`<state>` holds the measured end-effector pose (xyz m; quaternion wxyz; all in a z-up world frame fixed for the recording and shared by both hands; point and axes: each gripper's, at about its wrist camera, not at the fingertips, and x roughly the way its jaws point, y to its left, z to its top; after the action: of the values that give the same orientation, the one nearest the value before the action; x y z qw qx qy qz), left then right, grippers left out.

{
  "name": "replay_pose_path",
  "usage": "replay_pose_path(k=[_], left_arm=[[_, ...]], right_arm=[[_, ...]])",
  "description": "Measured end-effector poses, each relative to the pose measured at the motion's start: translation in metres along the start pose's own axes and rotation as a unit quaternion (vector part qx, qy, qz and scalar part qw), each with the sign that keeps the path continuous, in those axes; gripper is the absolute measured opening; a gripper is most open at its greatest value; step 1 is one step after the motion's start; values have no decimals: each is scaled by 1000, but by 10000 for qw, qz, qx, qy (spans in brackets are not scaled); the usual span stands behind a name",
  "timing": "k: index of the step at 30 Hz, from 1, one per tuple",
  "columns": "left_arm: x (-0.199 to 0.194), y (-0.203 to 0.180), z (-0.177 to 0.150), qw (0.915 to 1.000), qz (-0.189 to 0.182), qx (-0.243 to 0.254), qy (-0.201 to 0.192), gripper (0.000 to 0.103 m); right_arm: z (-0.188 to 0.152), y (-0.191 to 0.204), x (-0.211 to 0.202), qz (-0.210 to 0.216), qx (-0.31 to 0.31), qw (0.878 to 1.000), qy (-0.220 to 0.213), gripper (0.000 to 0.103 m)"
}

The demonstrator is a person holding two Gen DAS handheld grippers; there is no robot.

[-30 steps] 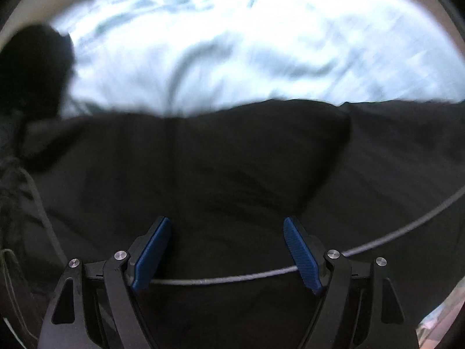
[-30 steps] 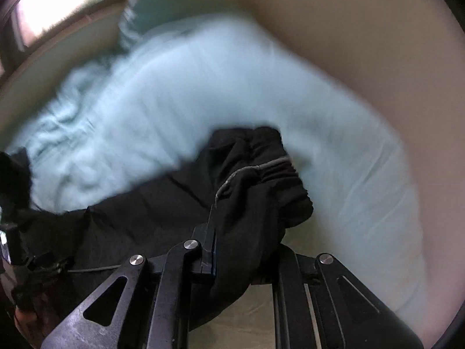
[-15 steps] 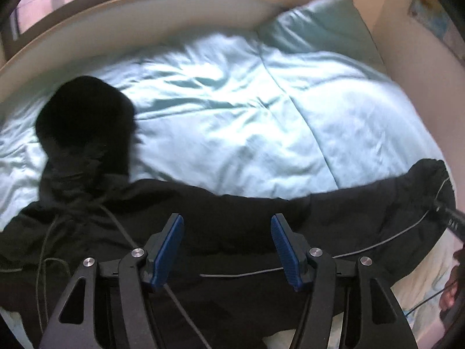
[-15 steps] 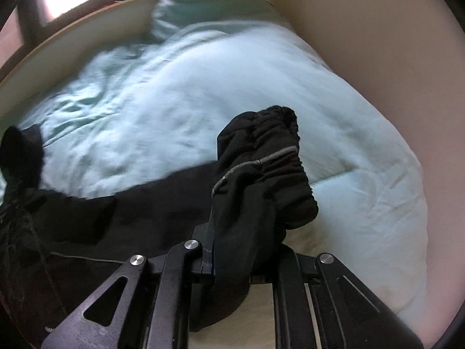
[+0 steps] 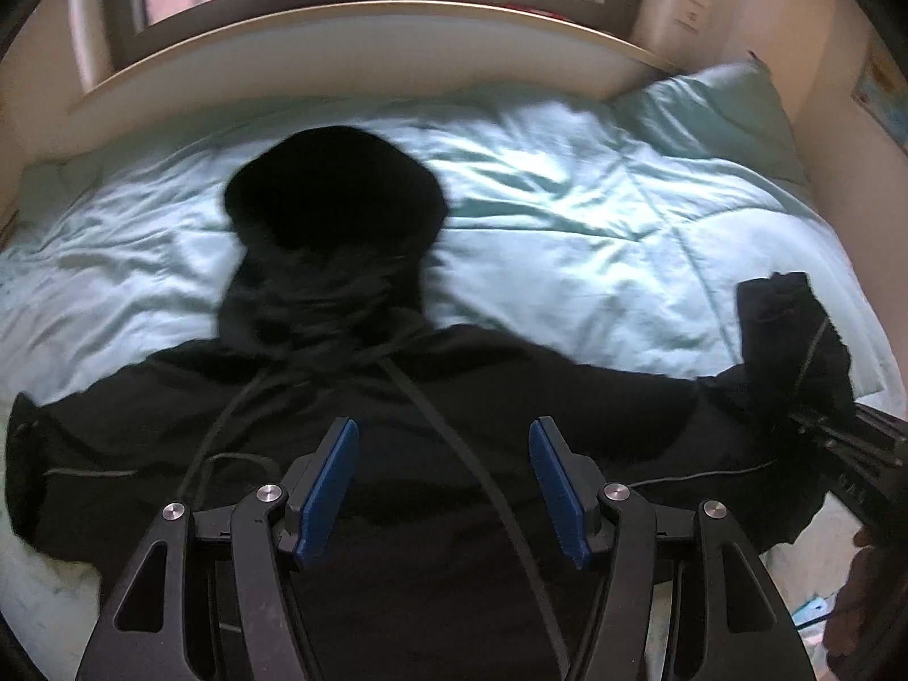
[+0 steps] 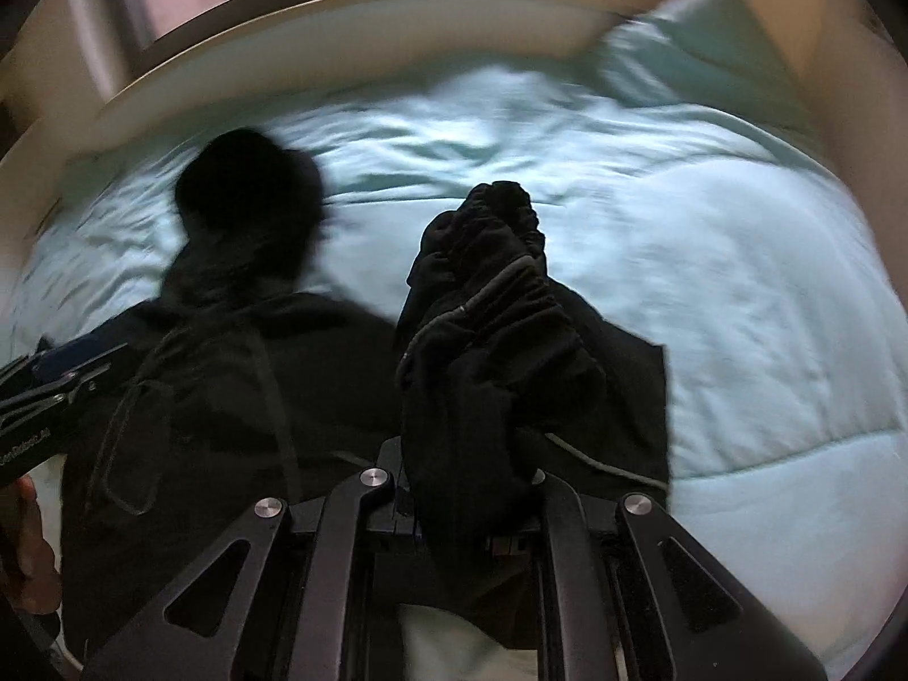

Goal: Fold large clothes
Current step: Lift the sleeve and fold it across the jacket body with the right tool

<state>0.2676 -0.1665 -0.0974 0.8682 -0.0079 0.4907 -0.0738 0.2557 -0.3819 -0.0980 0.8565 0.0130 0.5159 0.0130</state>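
A black hooded jacket [image 5: 397, 397] lies spread on the bed, its hood [image 5: 335, 198] toward the window and its sleeves out to both sides. My left gripper [image 5: 442, 482] is open and empty above the jacket's chest, blue pads apart. My right gripper [image 6: 471, 488] is shut on the jacket's right sleeve cuff [image 6: 488, 306], which bunches up over the fingers and hides them. That cuff [image 5: 794, 340] also shows at the right in the left wrist view. The jacket body [image 6: 227, 369] and hood [image 6: 249, 187] lie left of the held cuff.
A pale turquoise quilt [image 5: 596, 215] covers the bed. A pillow [image 5: 709, 108] sits at the far right corner. A wooden headboard ledge [image 5: 363, 40] and a window run along the far side. A wall stands on the right.
My left gripper has pulled back and risen from the jacket, so the whole jacket now shows. My right gripper has swung left with the sleeve cuff held in it.
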Motion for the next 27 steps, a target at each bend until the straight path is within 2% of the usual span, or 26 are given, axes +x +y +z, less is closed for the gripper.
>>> replay_pose_path(k=[7, 9, 14, 17, 22, 25, 27], left_arm=[[-20, 87, -13, 9984, 286, -491, 29, 64], [-24, 112, -17, 9973, 364, -632, 44, 64], [-36, 176, -30, 9936, 567, -976, 51, 64], [-42, 208, -38, 9911, 670, -1149, 53, 64], [-54, 267, -55, 9834, 1051, -1481, -12, 64], [-58, 309, -74, 9746, 1490, -1672, -26, 64], [-49, 334, -86, 9729, 1550, -1713, 135, 64]], right_arm=[[1, 119, 26, 571, -670, 9957, 273, 14], [-1, 140, 35, 734, -784, 9936, 348, 14], [-1, 225, 54, 1274, -1164, 9835, 550, 14], [0, 260, 67, 1568, -1292, 9766, 709, 14], [-3, 324, 93, 2057, -1420, 9637, 937, 15], [-13, 371, 123, 2090, -1695, 9572, 1064, 20], [-25, 391, 152, 2063, -1730, 9542, 1305, 24]])
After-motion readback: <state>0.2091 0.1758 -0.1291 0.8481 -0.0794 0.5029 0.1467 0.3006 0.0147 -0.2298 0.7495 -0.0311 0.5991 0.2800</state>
